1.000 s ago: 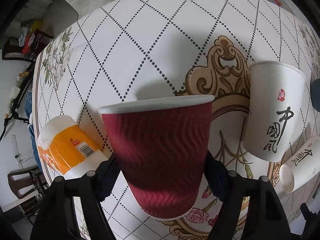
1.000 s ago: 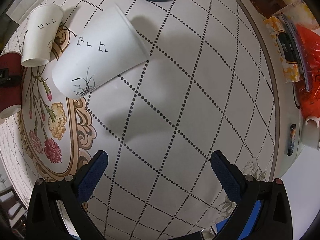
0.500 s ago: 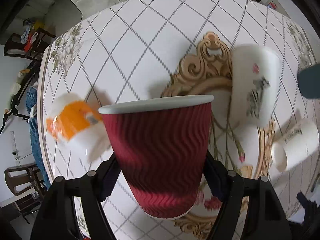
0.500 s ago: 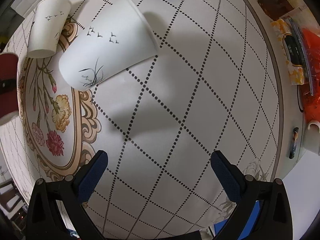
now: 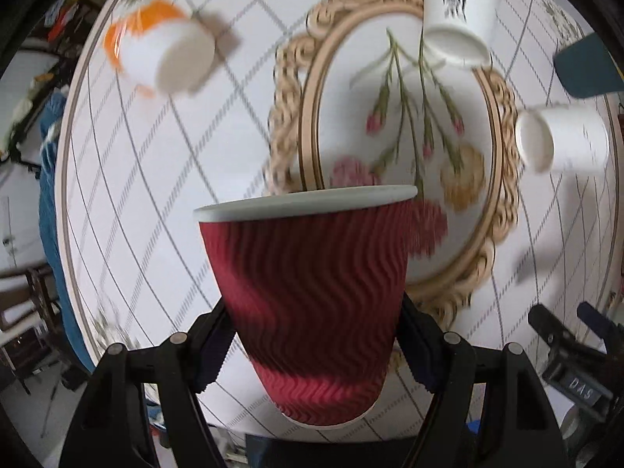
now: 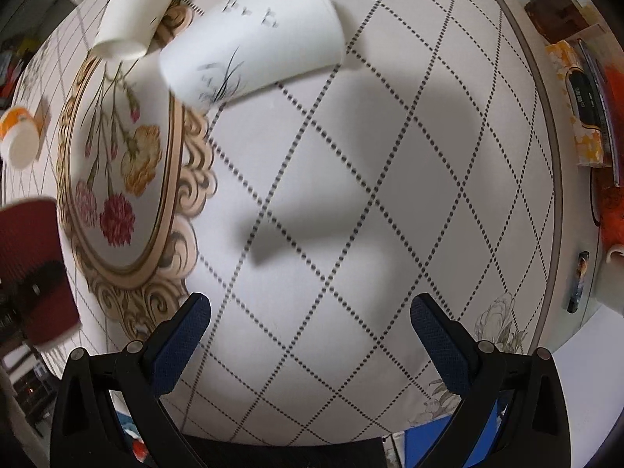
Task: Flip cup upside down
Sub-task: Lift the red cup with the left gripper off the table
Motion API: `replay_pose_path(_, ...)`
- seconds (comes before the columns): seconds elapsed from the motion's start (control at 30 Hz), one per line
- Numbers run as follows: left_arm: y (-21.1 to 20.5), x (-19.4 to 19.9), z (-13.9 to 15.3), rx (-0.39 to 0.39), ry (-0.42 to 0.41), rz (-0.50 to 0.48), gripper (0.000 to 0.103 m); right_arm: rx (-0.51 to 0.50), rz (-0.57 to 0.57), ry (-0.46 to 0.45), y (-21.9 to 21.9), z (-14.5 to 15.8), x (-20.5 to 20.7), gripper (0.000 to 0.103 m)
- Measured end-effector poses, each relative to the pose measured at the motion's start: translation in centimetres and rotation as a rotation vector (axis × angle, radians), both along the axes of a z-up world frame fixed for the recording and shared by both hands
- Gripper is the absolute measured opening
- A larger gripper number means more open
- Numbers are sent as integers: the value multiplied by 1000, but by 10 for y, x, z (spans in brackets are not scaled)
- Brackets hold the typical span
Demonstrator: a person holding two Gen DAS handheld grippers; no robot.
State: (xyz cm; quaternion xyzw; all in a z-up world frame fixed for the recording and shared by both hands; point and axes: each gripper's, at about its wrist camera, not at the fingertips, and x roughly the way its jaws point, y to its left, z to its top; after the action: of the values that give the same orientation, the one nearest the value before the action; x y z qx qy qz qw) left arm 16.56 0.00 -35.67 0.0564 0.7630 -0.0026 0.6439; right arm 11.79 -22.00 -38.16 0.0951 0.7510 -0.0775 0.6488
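Cup (image 5: 312, 304) — dark red, wavy ribbing, pale rim. Tablecloth (image 6: 390, 156) — white, dotted black diamond lattice, tan scrolled oval (image 5: 394, 148) with pink, red, yellow flowers. Small cup (image 5: 156, 50): orange and white.

The ripple cup (image 5: 312, 304) sits between the left gripper (image 5: 316, 335) fingers above the tabletop (image 5: 156, 179). Two paper cups (image 6: 253, 39) lie on their sides near the far edge. The right gripper (image 6: 310, 316) hangs over the tabletop's middle.

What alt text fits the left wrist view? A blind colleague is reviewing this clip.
The left gripper clamps a ribbed red paper cup above a round patterned table. White cups and an orange-banded cup sit beyond, blurred.
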Motion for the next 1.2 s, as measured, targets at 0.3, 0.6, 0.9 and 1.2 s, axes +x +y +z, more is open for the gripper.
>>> replay_pose_path(0.3,1,-42,-16,0,13,-5,74,6,34,16,18,-12,-48,103)
replay_pose_path(0.6,-40,-62,-30,28,-3,-68,74,-12,22,21,12,-8,-72,103)
replay_pose_path(0.9,-50,-66,-35,36,-5,-73,75,-15,-2,26,-11,1,-98,103)
replay_pose_path(1.2,-53,-61,-35,33,-1,-53,92,-20,-17,29,-28,-4,-107,103)
